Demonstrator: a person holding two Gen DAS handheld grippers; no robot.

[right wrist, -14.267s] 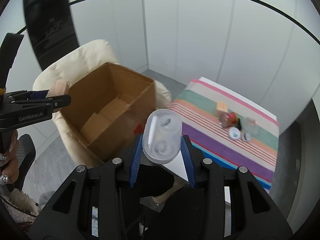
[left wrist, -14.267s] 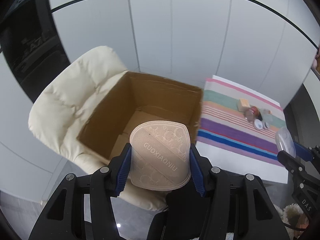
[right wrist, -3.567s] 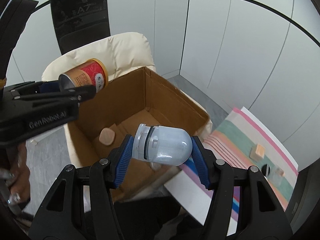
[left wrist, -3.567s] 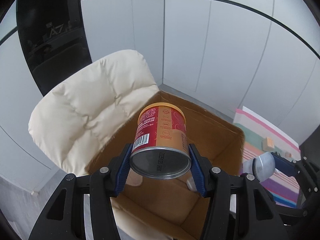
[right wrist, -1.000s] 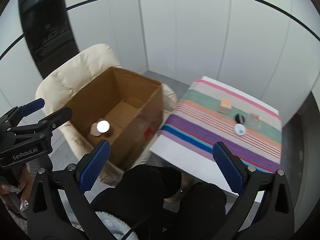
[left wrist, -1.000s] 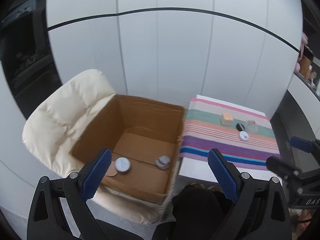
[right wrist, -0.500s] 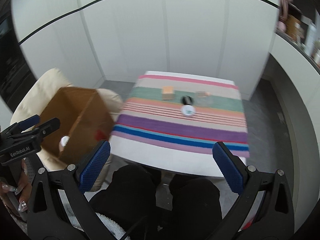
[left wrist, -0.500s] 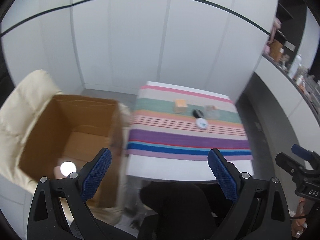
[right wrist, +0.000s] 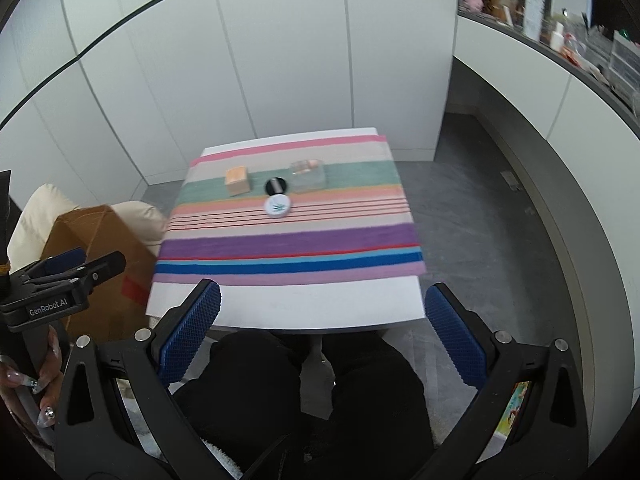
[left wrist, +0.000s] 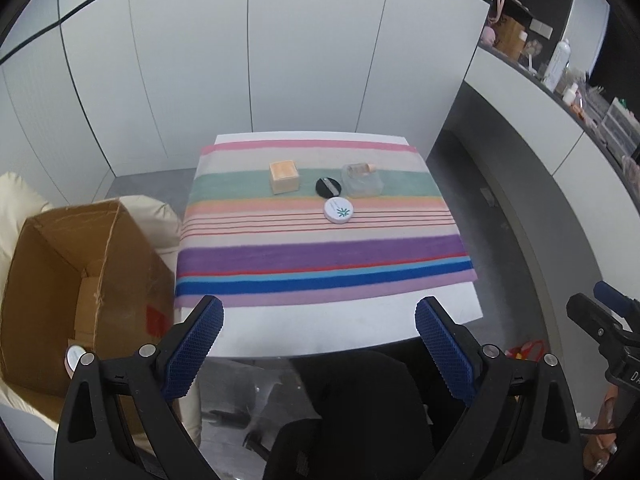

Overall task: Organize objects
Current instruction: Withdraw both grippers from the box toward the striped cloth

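A: Both cameras have swung right since a second ago, away from the box and onto the table. From the left wrist, the left gripper [left wrist: 319, 346] has its jaws wide apart, gripping nothing.

B: What lies ahead of it?

A: Straight ahead is the white table [left wrist: 320, 328] under a striped cloth [left wrist: 320, 248]. Four things sit on the cloth's far half: a tan cube [left wrist: 284, 177] at left, a black disc [left wrist: 328, 187] in the middle, a clear case [left wrist: 361, 180] at right, and a white lid [left wrist: 338, 210] just nearer than the disc.

B: And the box?

A: The box [left wrist: 72, 280] stands open at the left, on a cream chair [left wrist: 152, 220]. A small round tin [left wrist: 75, 357] shows in its near corner. The right gripper [left wrist: 612, 320] pokes in at the right edge; from here I cannot tell how its jaws stand.

B: And from the right wrist?

A: The right gripper [right wrist: 323, 338] is spread wide and holds nothing, above the person's dark lap. The table [right wrist: 288, 304] is ahead, with the cube [right wrist: 237, 180], disc [right wrist: 275, 186], case [right wrist: 307, 176] and lid [right wrist: 278, 206] on the cloth [right wrist: 288, 240]. The box [right wrist: 96, 232] is at the left, and the left gripper [right wrist: 80, 266] reaches in before it, held by a hand [right wrist: 24, 380] with long nails.
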